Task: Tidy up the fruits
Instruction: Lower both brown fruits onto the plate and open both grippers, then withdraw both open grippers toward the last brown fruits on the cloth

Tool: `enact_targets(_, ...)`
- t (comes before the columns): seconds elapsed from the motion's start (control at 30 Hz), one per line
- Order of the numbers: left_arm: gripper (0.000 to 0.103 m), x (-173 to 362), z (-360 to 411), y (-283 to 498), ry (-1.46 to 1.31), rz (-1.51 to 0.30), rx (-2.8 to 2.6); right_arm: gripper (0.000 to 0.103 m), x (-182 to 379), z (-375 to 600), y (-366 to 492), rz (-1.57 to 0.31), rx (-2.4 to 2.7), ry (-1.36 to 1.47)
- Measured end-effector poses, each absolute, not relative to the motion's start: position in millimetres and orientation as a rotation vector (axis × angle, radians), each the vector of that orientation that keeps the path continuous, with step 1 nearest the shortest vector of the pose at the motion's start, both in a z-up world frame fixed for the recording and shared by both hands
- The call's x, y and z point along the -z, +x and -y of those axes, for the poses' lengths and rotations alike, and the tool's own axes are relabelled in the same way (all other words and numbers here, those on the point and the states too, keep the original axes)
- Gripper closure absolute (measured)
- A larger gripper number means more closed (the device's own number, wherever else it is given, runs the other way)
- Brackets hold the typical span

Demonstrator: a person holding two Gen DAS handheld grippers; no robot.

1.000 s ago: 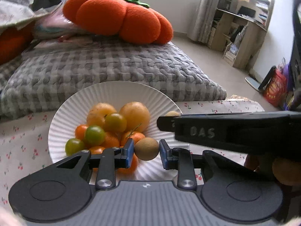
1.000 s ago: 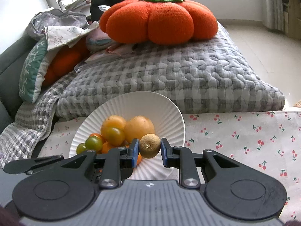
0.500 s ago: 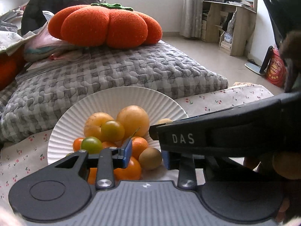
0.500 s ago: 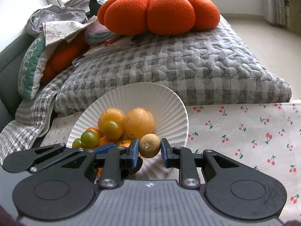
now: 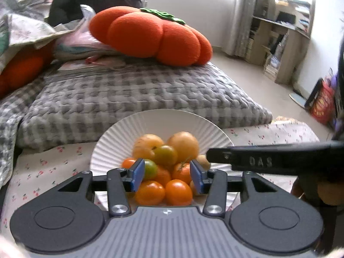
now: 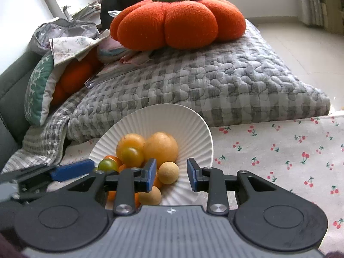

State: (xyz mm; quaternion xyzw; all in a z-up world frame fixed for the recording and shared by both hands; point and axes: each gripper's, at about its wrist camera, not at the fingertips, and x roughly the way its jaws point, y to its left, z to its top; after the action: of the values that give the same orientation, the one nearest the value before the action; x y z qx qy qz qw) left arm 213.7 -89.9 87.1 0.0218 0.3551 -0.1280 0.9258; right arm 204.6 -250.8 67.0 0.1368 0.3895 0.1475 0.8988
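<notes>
Release step: both grippers have just been opening. Right gripper (image 6: 169, 176) jaws parting, tan fruit (image 6: 168, 172) lying free between them at white plate's (image 6: 193, 124) 5 o'clock. Left gripper (image 5: 166, 175) gaping, holding nothing, over tomato pile (image 5: 163, 180). Next, probably: backing clear without nudging fruit.

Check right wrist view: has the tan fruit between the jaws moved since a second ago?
Yes. The tan fruit, then pinched at the white plate's near rim, now lies loose on the plate; the right gripper's jaws have just been opening.

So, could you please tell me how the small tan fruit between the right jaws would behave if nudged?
The tan fruit looks round and smooth, so it would probably roll. It sits on the sloping white plate, so it likely settles toward the piled fruit. Its dull skin suggests a firm shell, probably not fragile.
</notes>
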Motion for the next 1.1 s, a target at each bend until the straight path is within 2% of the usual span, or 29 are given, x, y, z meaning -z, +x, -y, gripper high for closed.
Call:
enact_targets(0.37,0.063,-103.1,57.1,203.8,-0.018,-0.764,0.175,0.073,-78.7,262.7,192.3,-0.751,-0.295,0.263)
enact_targets(0.53,0.063,-105.8,52.3,192.5,0.041,-0.775,0.134,0.073,-76.7,249.8,179.1,-0.731,-0.313,0.141)
enact_targets(0.93,0.061,-123.4,7.9,163.8,-0.043,-0.795,0.063,0.072,-89.6,208.5,136.8,-0.645,-0.433,-0.061)
enact_targets(1.1,0.061,-125.9,-8.9,150.5,-0.048,-0.790,0.043,0.068,-93.5,190.0,121.6,-0.569,-0.452,-0.185)
